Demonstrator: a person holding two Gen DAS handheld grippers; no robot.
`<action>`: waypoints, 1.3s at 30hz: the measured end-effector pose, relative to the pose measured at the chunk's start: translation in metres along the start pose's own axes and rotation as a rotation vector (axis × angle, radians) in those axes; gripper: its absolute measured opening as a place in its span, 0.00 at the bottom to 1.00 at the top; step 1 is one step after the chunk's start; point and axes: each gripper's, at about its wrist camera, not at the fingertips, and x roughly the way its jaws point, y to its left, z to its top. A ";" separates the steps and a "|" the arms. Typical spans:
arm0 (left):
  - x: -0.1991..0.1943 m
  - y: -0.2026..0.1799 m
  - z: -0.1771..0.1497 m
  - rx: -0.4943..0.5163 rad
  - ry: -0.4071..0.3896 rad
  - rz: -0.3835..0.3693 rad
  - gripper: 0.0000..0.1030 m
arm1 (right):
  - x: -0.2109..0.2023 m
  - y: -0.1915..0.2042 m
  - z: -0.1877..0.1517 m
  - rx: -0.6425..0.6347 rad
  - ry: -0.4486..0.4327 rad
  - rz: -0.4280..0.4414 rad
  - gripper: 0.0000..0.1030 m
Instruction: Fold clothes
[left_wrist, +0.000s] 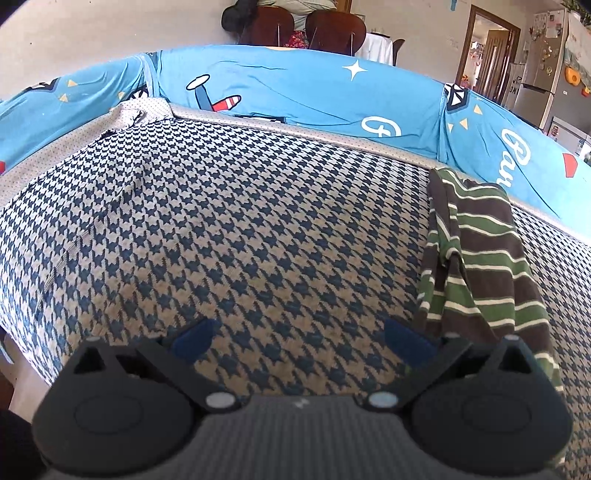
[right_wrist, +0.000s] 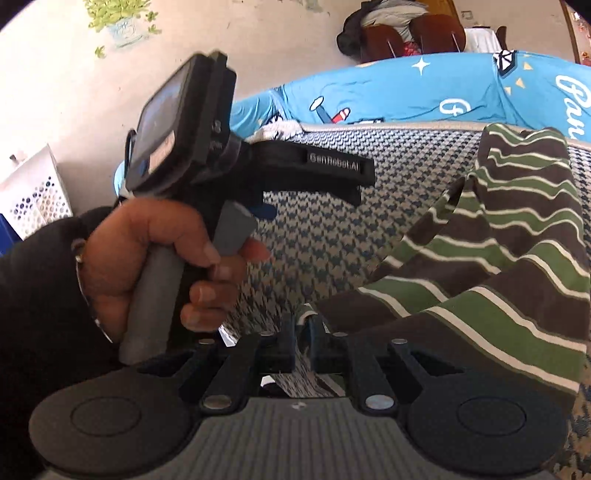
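A green, brown and white striped garment lies rumpled on the right side of a houndstooth-covered bed. My left gripper hovers over the bed with its blue-tipped fingers wide apart and nothing between them; the garment sits just right of it. In the right wrist view my right gripper is shut on an edge of the striped garment, which stretches up and to the right from the pinch. The left hand-held gripper, held by a person's hand, shows at the left of that view.
A blue cartoon-print bumper rings the far side of the bed. Beyond it stand brown chairs, a doorway and a fridge. A white perforated basket stands by the wall at the left.
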 end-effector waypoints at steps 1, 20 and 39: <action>0.000 0.000 0.000 -0.001 0.002 -0.004 1.00 | 0.004 -0.001 -0.003 0.002 0.018 -0.001 0.10; 0.002 -0.005 0.003 -0.022 -0.004 -0.025 1.00 | -0.006 -0.009 -0.011 0.027 0.073 0.006 0.13; 0.007 -0.023 0.000 0.009 0.009 -0.049 1.00 | -0.080 -0.062 -0.028 0.242 -0.035 -0.441 0.29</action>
